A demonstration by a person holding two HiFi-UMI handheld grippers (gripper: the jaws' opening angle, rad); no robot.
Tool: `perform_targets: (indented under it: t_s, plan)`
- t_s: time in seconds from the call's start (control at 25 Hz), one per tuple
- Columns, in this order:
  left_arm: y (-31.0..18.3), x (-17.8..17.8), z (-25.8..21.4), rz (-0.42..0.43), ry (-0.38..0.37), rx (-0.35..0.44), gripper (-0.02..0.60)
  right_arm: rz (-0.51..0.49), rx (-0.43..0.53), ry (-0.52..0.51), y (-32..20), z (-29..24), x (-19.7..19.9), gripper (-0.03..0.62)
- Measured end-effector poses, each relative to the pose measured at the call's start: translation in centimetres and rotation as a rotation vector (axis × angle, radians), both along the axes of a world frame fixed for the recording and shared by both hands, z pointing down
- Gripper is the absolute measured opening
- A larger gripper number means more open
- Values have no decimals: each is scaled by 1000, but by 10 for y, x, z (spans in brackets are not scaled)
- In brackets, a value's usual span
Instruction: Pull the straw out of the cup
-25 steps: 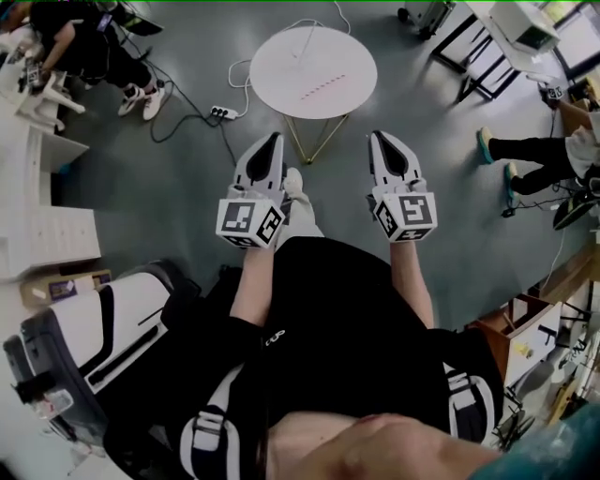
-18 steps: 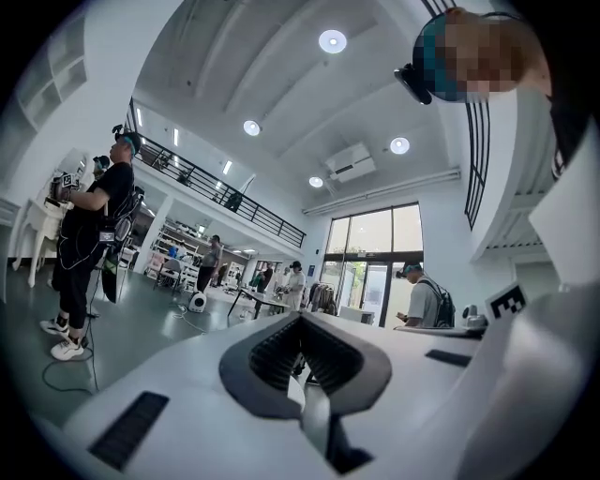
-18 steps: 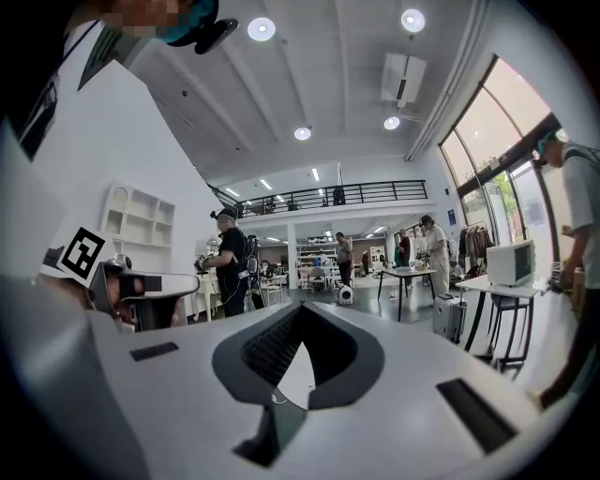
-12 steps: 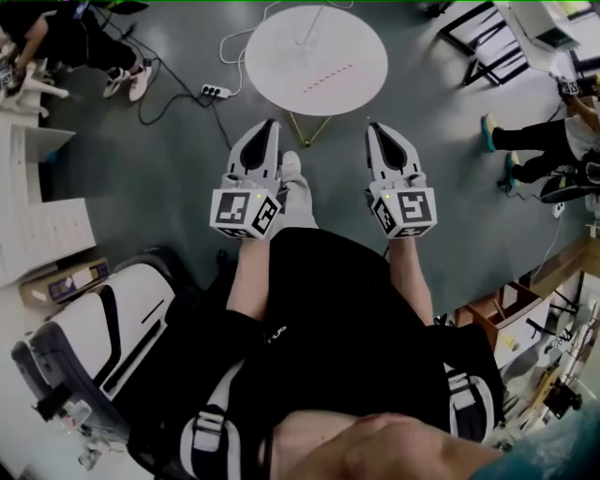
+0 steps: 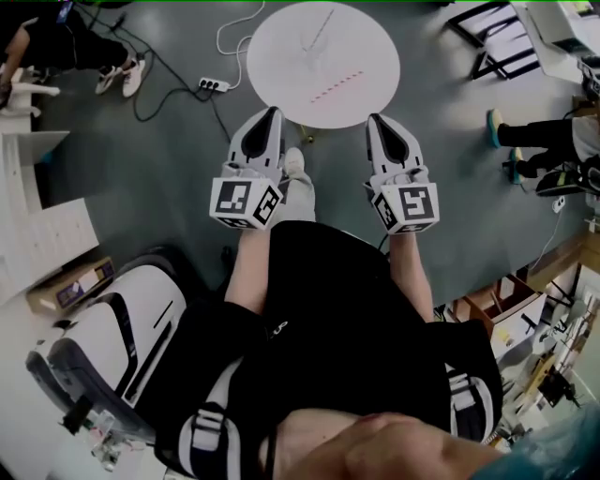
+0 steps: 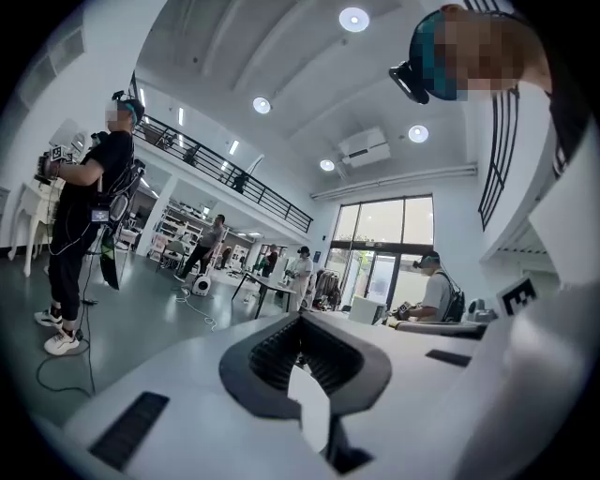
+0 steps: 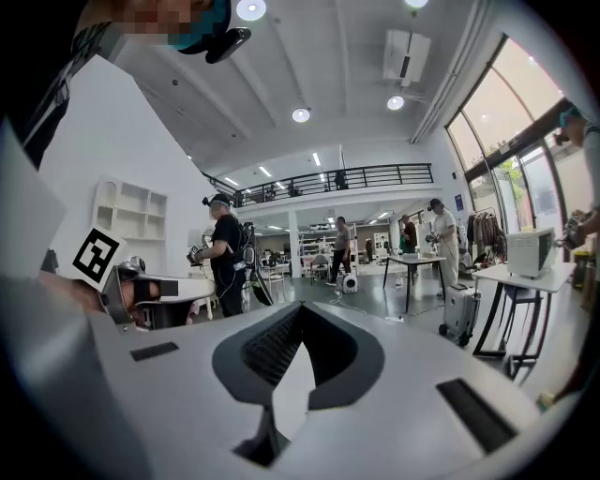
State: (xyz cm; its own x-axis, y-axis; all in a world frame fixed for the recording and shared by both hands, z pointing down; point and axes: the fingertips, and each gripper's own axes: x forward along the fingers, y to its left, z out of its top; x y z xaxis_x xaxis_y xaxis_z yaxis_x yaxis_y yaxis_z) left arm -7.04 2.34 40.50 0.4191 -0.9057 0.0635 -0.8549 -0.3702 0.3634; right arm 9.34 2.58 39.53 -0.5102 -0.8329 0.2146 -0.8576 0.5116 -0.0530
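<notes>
While both are clenched on nothing, the left tongs (image 5: 273, 114) and right tongs (image 5: 379, 122) point toward 12 o'clock at a round white table (image 5: 281, 66), whose far rim meets the frame's edge. There a thin straw (image 5: 317, 30) shows faintly; its clear cup is barely discernible.

My straw (image 5: 317, 28) shows as a thin pale line, leaning, on the far half of the round white counter (image 5: 366, 47) ahead of me. The cup itself is too faint to make out.
</notes>
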Motion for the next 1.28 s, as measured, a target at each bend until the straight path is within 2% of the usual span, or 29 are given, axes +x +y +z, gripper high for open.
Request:
perform_targets:
  t_s: [0.52,0.84,1.08,1.28]
  plan:
    - [-97,5,10,111,-49,-39,8,86,-10,-72,-85,4,-3,15]
    - [-143,15,18,184,-32,-55,8,145,-41,-58,-134,17,1,15]
    - [-169,1,19,178,-19,-51,8,140,-14,-36,-159,8,-10,15]
    - [-179,3,17,174,-16,-42,8,143,-17,-27,-167,9,-5,15]
